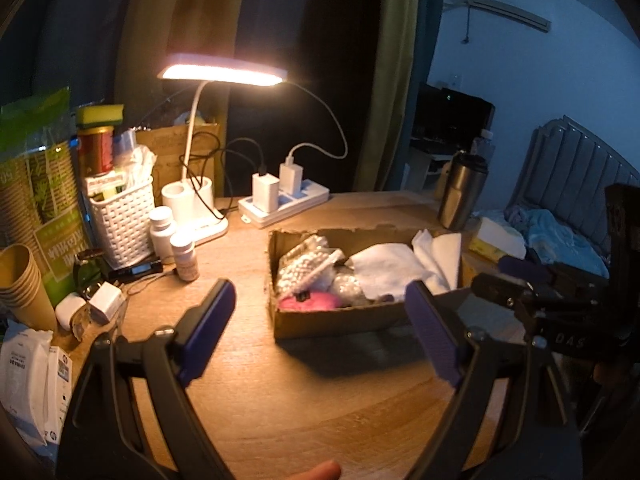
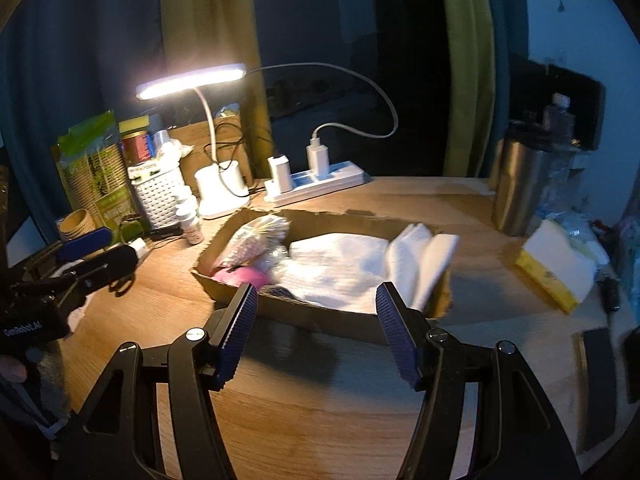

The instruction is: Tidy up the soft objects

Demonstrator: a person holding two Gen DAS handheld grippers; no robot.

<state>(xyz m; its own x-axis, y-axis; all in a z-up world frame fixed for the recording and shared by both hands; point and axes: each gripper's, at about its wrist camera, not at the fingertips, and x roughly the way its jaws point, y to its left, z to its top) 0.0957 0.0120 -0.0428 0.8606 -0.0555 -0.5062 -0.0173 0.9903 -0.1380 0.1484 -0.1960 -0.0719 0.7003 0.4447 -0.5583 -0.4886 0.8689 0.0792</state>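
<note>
A shallow cardboard box (image 1: 340,322) (image 2: 320,318) sits on the wooden desk. It holds white cloths (image 1: 384,270) (image 2: 340,264), a bag of cotton swabs (image 1: 306,266) (image 2: 256,240) and a pink soft thing (image 1: 310,302) (image 2: 242,278). My left gripper (image 1: 320,320) hovers in front of the box, open, with nothing between its fingers. My right gripper (image 2: 316,328) also hangs open and empty before the box's near wall. Each gripper shows at the edge of the other's view.
A lit desk lamp (image 1: 220,74), a power strip (image 1: 284,202) with chargers, a white basket (image 1: 122,218), pill bottles (image 1: 162,230) and paper cups (image 1: 22,280) crowd the left and back. A steel tumbler (image 1: 460,192) and a tissue pack (image 2: 556,268) stand at the right.
</note>
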